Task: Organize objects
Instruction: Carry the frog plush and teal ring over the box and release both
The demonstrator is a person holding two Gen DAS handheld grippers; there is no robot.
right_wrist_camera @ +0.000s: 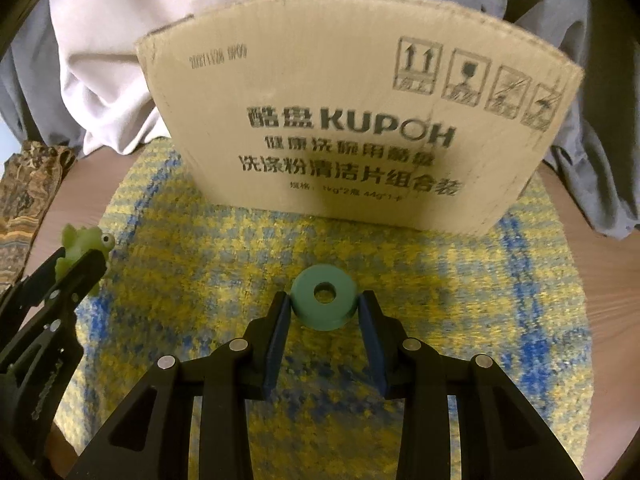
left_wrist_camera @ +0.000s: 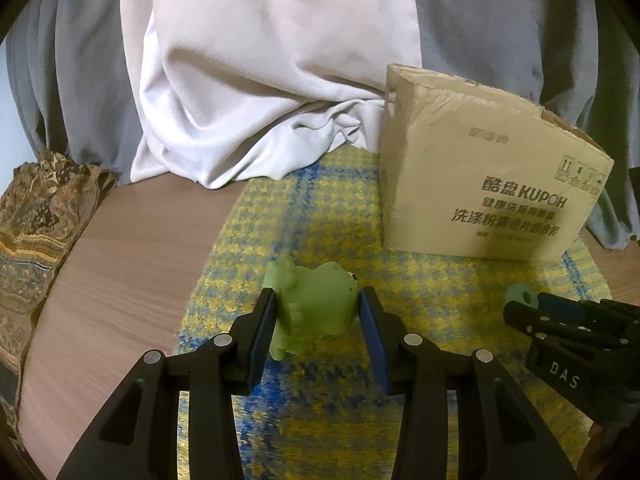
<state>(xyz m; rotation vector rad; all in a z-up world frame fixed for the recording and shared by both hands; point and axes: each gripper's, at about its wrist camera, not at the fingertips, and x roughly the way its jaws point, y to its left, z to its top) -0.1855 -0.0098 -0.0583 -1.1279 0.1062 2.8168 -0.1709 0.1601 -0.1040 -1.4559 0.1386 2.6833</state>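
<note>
The left tongs [left_wrist_camera: 318, 312] are clamped on a pale green frog toy [left_wrist_camera: 316, 304], one blue pad against each flank, the toy's eye toward the right pad. The right tongs [right_wrist_camera: 323, 312] are pressed shut on a teal ring [right_wrist_camera: 323, 298] with a round hole through its middle, both pads bearing on its sides. In the right wrist view the left tongs with the frog show at the left edge; in the left wrist view the right tongs with the ring show at the right edge.

Both toys are just above a yellow and blue woven mat [right_wrist_camera: 360, 248] spread on a brown wood-grain counter [left_wrist_camera: 120, 264]. Behind them, on the mat's far part, stands a cardboard box [right_wrist_camera: 360, 128] printed KUPOH. White cloth [left_wrist_camera: 248, 80] and grey cloth [left_wrist_camera: 500, 40] hang behind the box, and a patterned fabric [left_wrist_camera: 36, 224] lies at the counter's left edge.
</note>
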